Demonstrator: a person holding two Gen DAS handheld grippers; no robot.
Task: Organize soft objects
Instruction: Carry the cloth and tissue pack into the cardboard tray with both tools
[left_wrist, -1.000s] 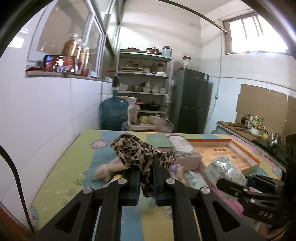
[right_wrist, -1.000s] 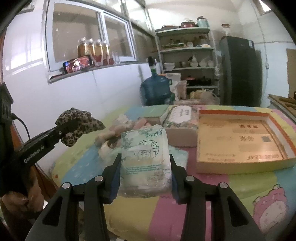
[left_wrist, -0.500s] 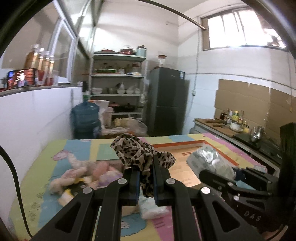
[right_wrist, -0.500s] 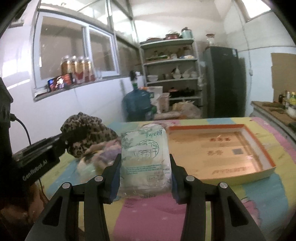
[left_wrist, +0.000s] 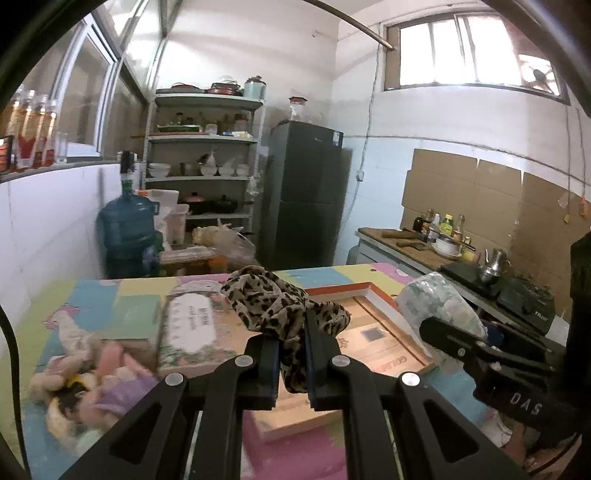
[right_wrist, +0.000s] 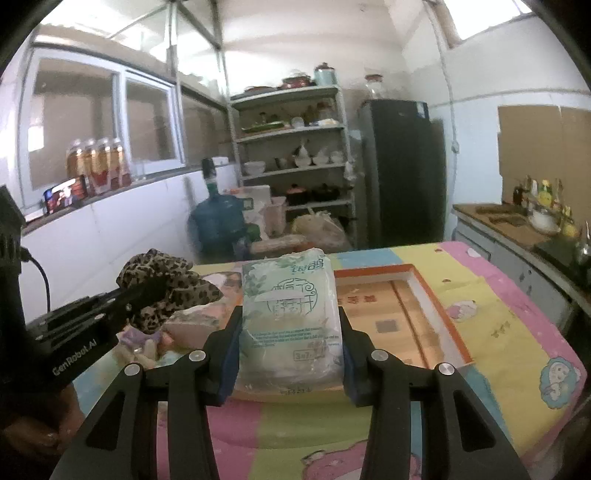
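In the left wrist view the left gripper (left_wrist: 291, 363) pinches a leopard cloth (left_wrist: 280, 306) above the table (left_wrist: 122, 291) by the tray (left_wrist: 373, 291), while in the right wrist view the right gripper (right_wrist: 291, 354) clamps a tissue pack (right_wrist: 291, 314) over the tray's near edge.

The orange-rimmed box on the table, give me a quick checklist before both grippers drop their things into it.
1. Left gripper clamped on leopard-print cloth: ok.
2. Right gripper clamped on tissue pack: ok.
3. Orange-rimmed box open, floor bare where visible: ok.
4. Both loads over the box: cannot tell.
5. The two grippers apart, not touching: ok.
6. Plush toys and pink tissue box outside the box, left for later: ok.
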